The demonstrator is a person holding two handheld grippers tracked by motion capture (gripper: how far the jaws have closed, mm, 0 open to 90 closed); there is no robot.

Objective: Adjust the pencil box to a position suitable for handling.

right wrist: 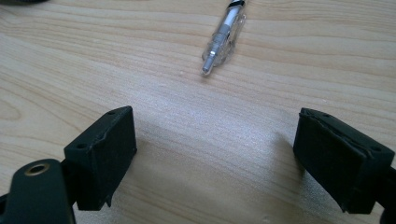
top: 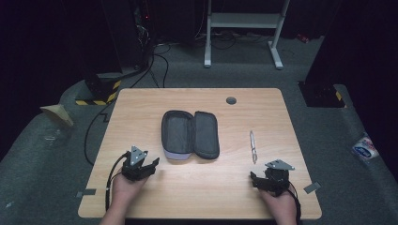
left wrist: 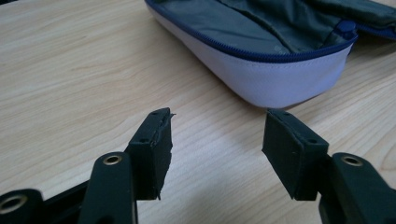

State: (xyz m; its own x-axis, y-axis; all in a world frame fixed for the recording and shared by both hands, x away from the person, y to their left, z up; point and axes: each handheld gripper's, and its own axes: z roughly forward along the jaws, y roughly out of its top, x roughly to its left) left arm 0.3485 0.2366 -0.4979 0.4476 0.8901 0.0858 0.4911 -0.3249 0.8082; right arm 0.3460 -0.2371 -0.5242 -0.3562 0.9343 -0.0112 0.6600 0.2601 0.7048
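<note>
Mid-table: pencil case (top: 190,134) unzipped, interior bare; pen (top: 253,146) alongside.

High view: above the near edge, facing forward and down on the whole desk (top: 141,197).
Left tool view: low, close on the pencil case (left wrist: 280,79).
Right tool view: low, close on the pen (right wrist: 223,35).
Shared: the high view also takes in the pencil case (top: 190,134) and pen (top: 253,146).

The person's bare hands and forearms are showing at the table's near edge, with no sleeves reaching the wrists. The left gripper (top: 151,165) and right gripper (top: 254,177) are looking matte black, each carrying a grey three-cornered plate on top and trailing a black cable. Their blocky jaw pads are showing small screw holes, with brass-ringed holes sitting farther back.
</note>
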